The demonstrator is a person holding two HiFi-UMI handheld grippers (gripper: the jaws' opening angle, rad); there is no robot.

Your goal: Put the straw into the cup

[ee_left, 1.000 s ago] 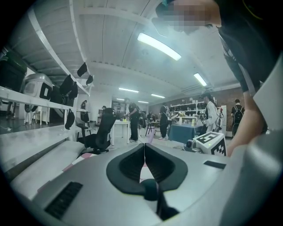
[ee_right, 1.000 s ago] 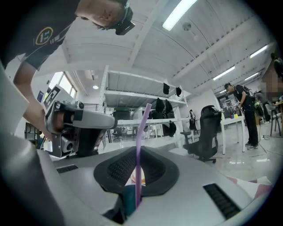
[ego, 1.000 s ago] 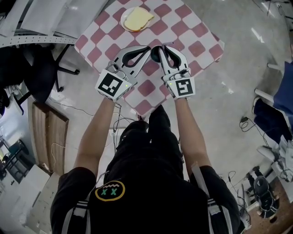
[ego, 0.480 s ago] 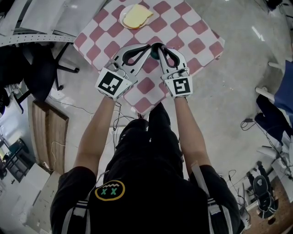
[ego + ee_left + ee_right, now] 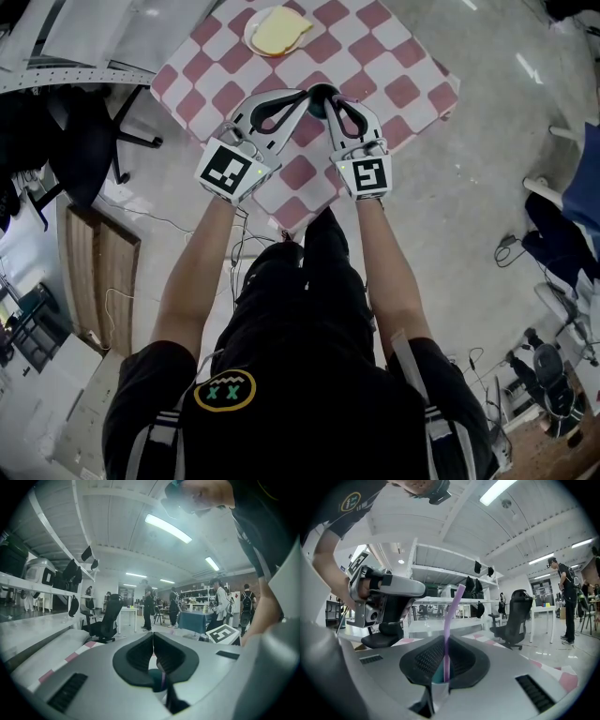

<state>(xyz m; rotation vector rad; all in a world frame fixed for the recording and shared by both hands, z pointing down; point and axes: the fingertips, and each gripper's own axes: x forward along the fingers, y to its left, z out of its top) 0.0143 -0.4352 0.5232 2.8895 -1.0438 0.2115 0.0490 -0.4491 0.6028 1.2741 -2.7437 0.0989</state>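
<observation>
Straw (image 5: pixel 449 620), purple and standing nearly upright, is being pinched low on its length by the right gripper (image 5: pixel 444 641), whose pads are pressing on it from both sides. Its lower end is running down behind the jaws toward the teal cup (image 5: pixel 437 673) directly beneath. Whether the tip is sitting inside the cup I cannot tell.

In the head view the cup (image 5: pixel 317 106) is sitting around the middle of the checkered table (image 5: pixel 398 75), well in from every edge. The right gripper (image 5: pixel 325 92) is hanging over it, and the left gripper (image 5: pixel 305 95) is reaching in just beside it from the left. In the left gripper view the fingertips are pressing together in a thin line, and the cup (image 5: pixel 156 680) is showing through the gap behind them. Whether they are nipping its rim is unclear.

A white plate (image 5: pixel 251 39) carrying a yellow slice (image 5: pixel 281 28) is lying toward the far-left edge, well apart from the cup.
</observation>
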